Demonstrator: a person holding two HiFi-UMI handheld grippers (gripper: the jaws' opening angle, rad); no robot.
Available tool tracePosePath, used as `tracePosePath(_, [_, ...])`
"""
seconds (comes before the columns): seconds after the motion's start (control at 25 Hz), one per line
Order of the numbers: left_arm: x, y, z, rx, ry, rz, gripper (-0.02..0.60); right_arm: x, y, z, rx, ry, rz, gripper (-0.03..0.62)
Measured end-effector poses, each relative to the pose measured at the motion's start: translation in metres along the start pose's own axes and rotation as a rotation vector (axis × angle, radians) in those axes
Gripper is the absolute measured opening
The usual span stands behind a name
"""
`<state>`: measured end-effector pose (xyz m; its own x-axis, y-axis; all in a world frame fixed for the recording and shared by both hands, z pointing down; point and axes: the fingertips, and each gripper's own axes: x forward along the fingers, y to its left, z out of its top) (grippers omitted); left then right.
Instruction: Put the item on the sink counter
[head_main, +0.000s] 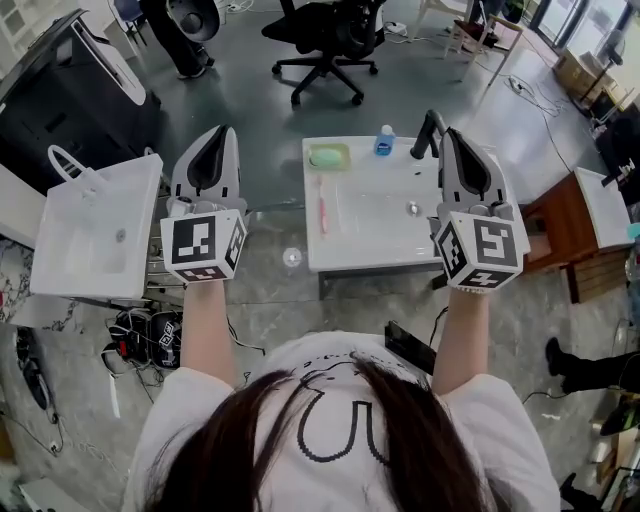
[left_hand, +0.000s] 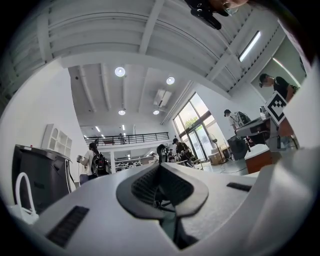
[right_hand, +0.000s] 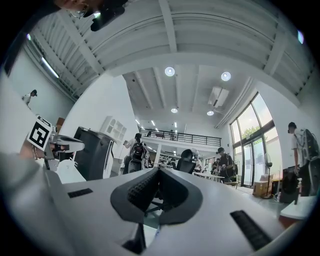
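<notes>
A white sink counter (head_main: 370, 235) stands ahead of me on the floor. On it are a green soap dish (head_main: 329, 156), a small blue bottle (head_main: 384, 141), a pink toothbrush (head_main: 322, 210) and a black faucet (head_main: 428, 135). I hold both grippers up, pointing forward and slightly upward. The left gripper (head_main: 214, 138) hangs left of the counter, shut with nothing in it. The right gripper (head_main: 450, 138) hangs over the counter's right end, also shut and empty. In the left gripper view (left_hand: 161, 167) and the right gripper view (right_hand: 159, 171) the dark pads meet at the tip.
A second white sink unit (head_main: 95, 230) stands at the left, with a black cabinet (head_main: 60, 90) behind it. Cables and gear (head_main: 150, 335) lie on the floor below it. A black office chair (head_main: 325, 40) stands beyond the counter and a wooden cabinet (head_main: 560, 225) at the right.
</notes>
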<state>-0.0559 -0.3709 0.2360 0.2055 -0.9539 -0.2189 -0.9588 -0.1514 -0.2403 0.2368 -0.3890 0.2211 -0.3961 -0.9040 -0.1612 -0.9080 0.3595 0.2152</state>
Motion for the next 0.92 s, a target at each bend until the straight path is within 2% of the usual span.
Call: tracePosePath(0.92, [-0.002, 0.012, -0.002, -0.008, -0.020, -0.018, 0.011, -0.003, 0.017, 0.002, -0.019, 0.015, -0.020, 0.029])
